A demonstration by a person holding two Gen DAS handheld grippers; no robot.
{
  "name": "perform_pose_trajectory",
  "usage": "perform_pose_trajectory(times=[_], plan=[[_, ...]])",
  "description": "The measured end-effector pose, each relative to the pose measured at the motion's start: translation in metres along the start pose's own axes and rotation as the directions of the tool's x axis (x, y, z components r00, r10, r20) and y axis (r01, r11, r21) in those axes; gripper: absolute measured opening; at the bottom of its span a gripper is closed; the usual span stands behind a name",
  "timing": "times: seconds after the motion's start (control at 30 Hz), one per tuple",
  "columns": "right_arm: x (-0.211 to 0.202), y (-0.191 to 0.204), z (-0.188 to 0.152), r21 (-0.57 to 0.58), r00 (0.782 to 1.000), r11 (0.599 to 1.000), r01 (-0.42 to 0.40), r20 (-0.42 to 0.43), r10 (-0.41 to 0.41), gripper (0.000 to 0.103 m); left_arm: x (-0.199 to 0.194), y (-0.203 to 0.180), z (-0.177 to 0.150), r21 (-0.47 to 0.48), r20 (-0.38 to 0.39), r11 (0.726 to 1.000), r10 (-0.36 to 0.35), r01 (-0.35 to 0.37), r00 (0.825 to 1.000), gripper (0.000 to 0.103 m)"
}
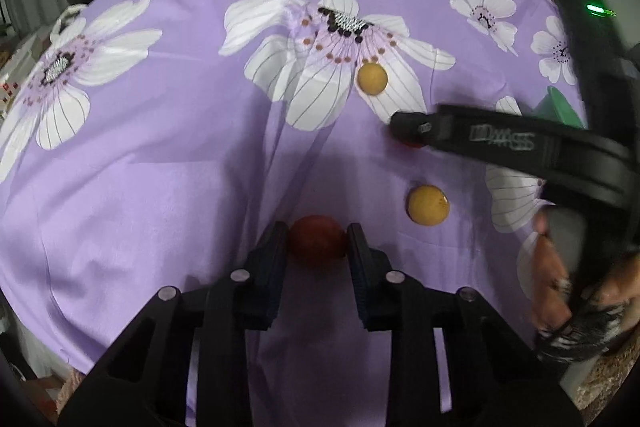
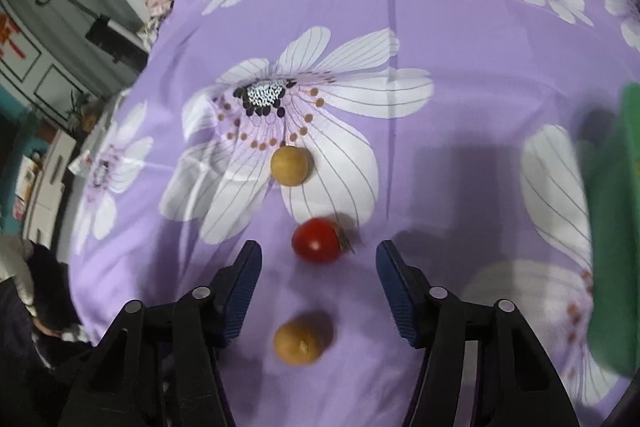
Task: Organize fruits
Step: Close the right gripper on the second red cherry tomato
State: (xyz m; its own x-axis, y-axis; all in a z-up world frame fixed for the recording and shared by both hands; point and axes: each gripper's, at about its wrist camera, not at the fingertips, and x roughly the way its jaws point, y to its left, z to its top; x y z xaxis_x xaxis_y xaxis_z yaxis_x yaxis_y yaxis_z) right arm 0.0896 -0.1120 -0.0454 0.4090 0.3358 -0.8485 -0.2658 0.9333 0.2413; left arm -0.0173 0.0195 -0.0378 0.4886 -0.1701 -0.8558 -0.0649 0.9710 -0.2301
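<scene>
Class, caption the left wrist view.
Left gripper shut on a red fruit on the purple floral cloth.

Left gripper (image 1: pixel 317 233) clamped on red fruit (image 1: pixel 317 241) (purple floral cloth (image 1: pixel 160 167) beneath).

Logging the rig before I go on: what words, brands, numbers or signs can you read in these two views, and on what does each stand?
Embossed lettering on the right gripper's black finger: blurred, unreadable.
Red characters on a wall sign, right wrist view: cut off, illegible.
Nothing else bears text.
</scene>
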Motion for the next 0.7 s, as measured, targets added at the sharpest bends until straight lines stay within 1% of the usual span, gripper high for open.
perform_pose_trajectory(times=[0.03,0.07,0.1,0.13,0.17,0.3,0.37,0.47,0.5,0.57,0.63,0.7], plan=[[0.003,0.000,0.000,-0.009,1.000,1.000,0.007,0.004,-0.007,0.054,0.000,-0.001,0.000,0.001,0.003,1.000,0.001,-0.001,1.000,0.029],[0.003,0.002,-0.001,-0.027,0.999,0.999,0.029,0.029,-0.028,0.051,0.000,-0.001,0.000,-0.008,0.008,1.000,0.000,0.000,1.000,0.029],[0.003,0.004,-0.001,-0.055,0.998,0.997,0.059,0.029,-0.058,0.045,0.000,-0.001,0.001,-0.016,0.010,1.000,0.001,-0.001,1.000,0.029],[0.002,0.004,-0.001,-0.062,0.998,0.996,0.064,0.029,-0.062,0.036,-0.001,0.001,0.001,-0.020,0.019,1.000,-0.010,0.010,1.000,0.029],[0.001,0.002,0.000,-0.059,0.998,0.996,0.059,0.029,-0.058,0.034,-0.001,0.002,0.001,-0.025,0.029,0.999,-0.018,0.019,0.999,0.029],[-0.005,-0.013,-0.006,-0.019,0.999,1.000,0.007,0.037,-0.007,0.033,-0.003,0.001,0.003,-0.016,0.050,0.998,-0.057,0.058,0.997,0.029],[-0.007,-0.019,-0.007,0.012,0.999,1.000,-0.006,0.038,0.005,0.033,-0.003,-0.001,0.004,-0.022,0.059,0.997,-0.076,0.077,0.995,0.029],[-0.019,-0.024,-0.012,0.030,0.997,0.999,0.026,0.068,-0.028,0.032,-0.010,-0.008,0.005,-0.006,0.075,0.997,-0.077,0.078,0.994,0.029],[-0.023,-0.026,-0.013,0.032,0.997,0.999,0.026,0.073,-0.028,0.032,-0.013,-0.011,0.007,0.006,0.090,0.997,-0.083,0.082,0.993,0.029],[-0.030,-0.030,-0.015,0.049,0.997,0.999,0.004,0.071,-0.007,0.032,-0.020,-0.017,0.011,0.023,0.119,0.995,-0.096,0.094,0.988,0.029],[-0.036,-0.032,-0.015,0.066,0.997,0.998,-0.014,0.078,0.009,0.033,-0.025,-0.022,0.017,0.033,0.138,0.995,-0.094,0.090,0.986,0.029],[-0.050,-0.034,-0.016,0.081,0.994,0.996,-0.027,0.106,0.019,0.033,-0.029,-0.024,0.021,0.028,0.156,0.995,-0.094,0.091,0.983,0.029]])
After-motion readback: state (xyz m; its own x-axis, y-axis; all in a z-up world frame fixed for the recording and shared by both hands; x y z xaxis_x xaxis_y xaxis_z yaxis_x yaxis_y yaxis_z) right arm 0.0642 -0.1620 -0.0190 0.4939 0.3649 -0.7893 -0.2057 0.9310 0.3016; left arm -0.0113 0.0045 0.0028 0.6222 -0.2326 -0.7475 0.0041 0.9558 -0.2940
